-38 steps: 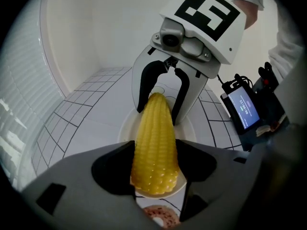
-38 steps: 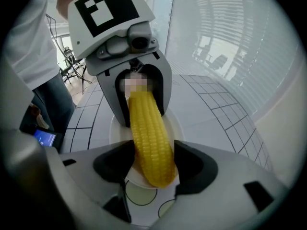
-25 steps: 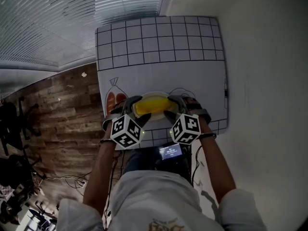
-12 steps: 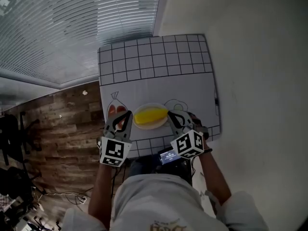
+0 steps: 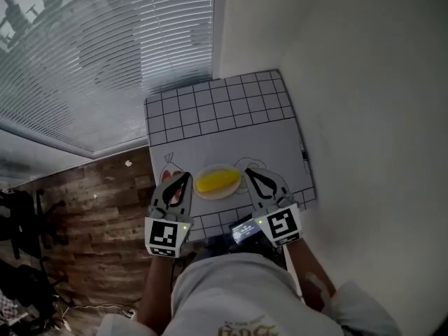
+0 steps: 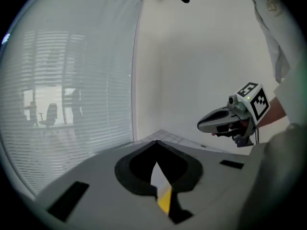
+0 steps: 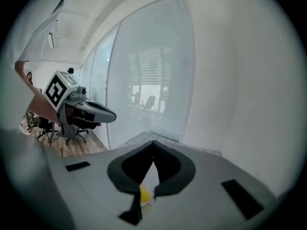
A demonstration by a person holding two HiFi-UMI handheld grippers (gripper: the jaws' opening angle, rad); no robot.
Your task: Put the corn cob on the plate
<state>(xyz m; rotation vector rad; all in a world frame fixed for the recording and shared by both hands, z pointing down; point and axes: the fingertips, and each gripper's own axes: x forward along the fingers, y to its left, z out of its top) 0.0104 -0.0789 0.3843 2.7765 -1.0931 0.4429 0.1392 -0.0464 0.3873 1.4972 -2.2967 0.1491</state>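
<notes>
The yellow corn cob (image 5: 214, 180) lies on the white plate (image 5: 216, 192) near the table's front edge. My left gripper (image 5: 185, 178) hovers just left of the plate and my right gripper (image 5: 248, 172) just right of it, both raised and clear of the cob. Both are shut with nothing between the jaws. In the left gripper view the closed tips of the left gripper (image 6: 156, 143) meet, a sliver of the corn cob (image 6: 164, 199) shows below them, and the right gripper (image 6: 225, 121) floats at the right. In the right gripper view the right gripper (image 7: 153, 143) is closed over a sliver of the corn cob (image 7: 144, 194).
The white table mat (image 5: 231, 128) has a black grid at the back and outline drawings near the plate, one with red marks (image 5: 166, 162). Window blinds (image 5: 105, 54) run along the left, and a white wall (image 5: 350, 82) rises on the right. A small screen (image 5: 246, 231) sits at the person's waist.
Both grippers stood open around the corn cob on the plate; they have drawn back and up from it with jaws closed. The cob stays on the plate.
</notes>
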